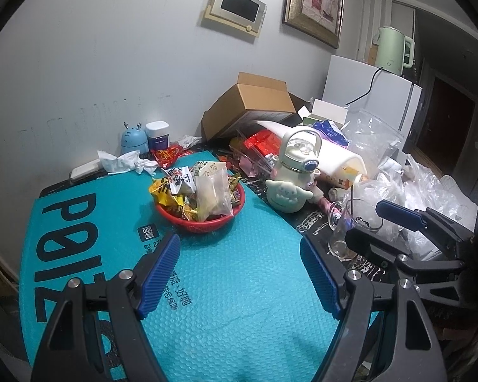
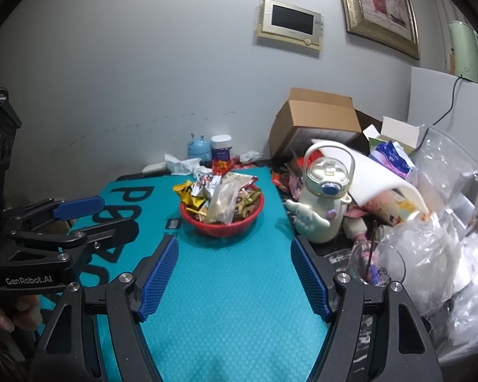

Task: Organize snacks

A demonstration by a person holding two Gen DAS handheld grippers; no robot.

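A red basket (image 1: 204, 225) (image 2: 223, 228) stands at the far side of the teal bubble mat (image 1: 239, 305) (image 2: 232, 305). It is heaped with snack packets, among them a clear bag (image 1: 214, 191) (image 2: 221, 205) and a yellow packet (image 1: 165, 193) (image 2: 188, 194). A red packet (image 1: 167, 156) (image 2: 220, 166) lies behind the mat. My left gripper (image 1: 239, 240) (image 2: 102, 218) is open over the mat, short of the basket, with nothing between its fingers. To its right my right gripper (image 2: 234, 242) (image 1: 382, 226) is open too, also short of the basket.
A cream cartoon bottle (image 1: 290, 184) (image 2: 322, 203), a glass (image 1: 350, 227) (image 2: 379, 264), plastic bags (image 1: 430, 197) (image 2: 430, 254) and a cardboard box (image 1: 255, 102) (image 2: 315, 117) crowd the right side. A blue humidifier (image 1: 132, 138), a jar (image 1: 157, 133) and crumpled tissue (image 1: 118, 160) sit by the wall.
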